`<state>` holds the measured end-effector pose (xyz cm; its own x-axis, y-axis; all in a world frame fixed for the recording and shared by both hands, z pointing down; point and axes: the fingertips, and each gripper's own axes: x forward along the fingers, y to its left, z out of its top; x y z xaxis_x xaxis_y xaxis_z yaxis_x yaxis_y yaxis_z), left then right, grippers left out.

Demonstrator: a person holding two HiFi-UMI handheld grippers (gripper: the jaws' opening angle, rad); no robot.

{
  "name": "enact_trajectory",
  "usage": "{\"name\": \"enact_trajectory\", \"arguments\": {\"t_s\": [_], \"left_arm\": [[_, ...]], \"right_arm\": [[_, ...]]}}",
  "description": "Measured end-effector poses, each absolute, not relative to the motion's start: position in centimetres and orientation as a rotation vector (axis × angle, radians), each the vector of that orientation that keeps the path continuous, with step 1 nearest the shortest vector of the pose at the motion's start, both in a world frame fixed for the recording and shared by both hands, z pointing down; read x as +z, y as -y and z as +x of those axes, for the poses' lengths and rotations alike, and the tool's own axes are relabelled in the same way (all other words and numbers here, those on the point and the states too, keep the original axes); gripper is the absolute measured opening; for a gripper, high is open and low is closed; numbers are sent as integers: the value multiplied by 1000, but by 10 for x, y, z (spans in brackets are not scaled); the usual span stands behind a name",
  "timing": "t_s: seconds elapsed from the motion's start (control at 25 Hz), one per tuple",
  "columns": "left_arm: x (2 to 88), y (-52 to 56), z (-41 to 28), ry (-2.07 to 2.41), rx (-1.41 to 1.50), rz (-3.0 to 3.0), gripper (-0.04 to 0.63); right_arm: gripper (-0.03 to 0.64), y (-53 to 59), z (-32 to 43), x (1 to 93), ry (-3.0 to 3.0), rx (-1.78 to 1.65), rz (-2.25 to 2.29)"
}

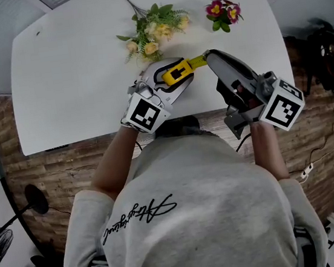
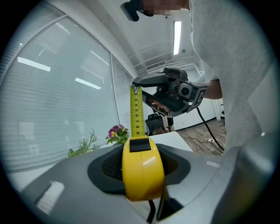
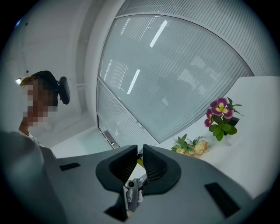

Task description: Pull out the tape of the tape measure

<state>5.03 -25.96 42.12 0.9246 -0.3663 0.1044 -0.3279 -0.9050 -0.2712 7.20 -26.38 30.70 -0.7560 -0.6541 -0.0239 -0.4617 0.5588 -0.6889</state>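
Firmly grips the yellow tape measure point(image 2: 142, 168) with the left hand-held gripper point(image 1: 170, 77), jaws partway spread and pressed against both flat sides of the case. Holds that case over the near part of the white desk point(image 1: 68, 75); cannot tell whether it touches the surface.

Pinches the tape's metal end hook with the right hand-held gripper point(image 3: 139, 151), jaws pressed almost together, with only a yellow sliver showing in the slit between the pads. Keeps those right tips just beside the tape measure, to its right in the head view. Bridges the gap with a short run of yellow tape point(image 2: 137, 111).

Shows, in the left gripper view, that tape rising straight from the mouth of the case to the other gripper's tips, black numerals printed along it.

Leaves a bunch of pale yellow flowers point(image 1: 153, 31) lying on the desk just beyond the tape measure. Leaves a small pink-and-purple flower sprig point(image 1: 222, 12) farther beyond it and off to its right.

Wears a grey sweatshirt point(image 1: 196, 217), which fills the lower head view on the near side of the tape measure.
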Motion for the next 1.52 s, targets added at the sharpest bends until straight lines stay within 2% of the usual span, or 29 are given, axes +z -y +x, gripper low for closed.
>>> {"name": "enact_trajectory", "arguments": {"t_s": [1.52], "left_arm": [[415, 265, 62, -598, -220, -2829, 172]], "right_arm": [[51, 260, 96, 213, -2545, -716, -780]]}}
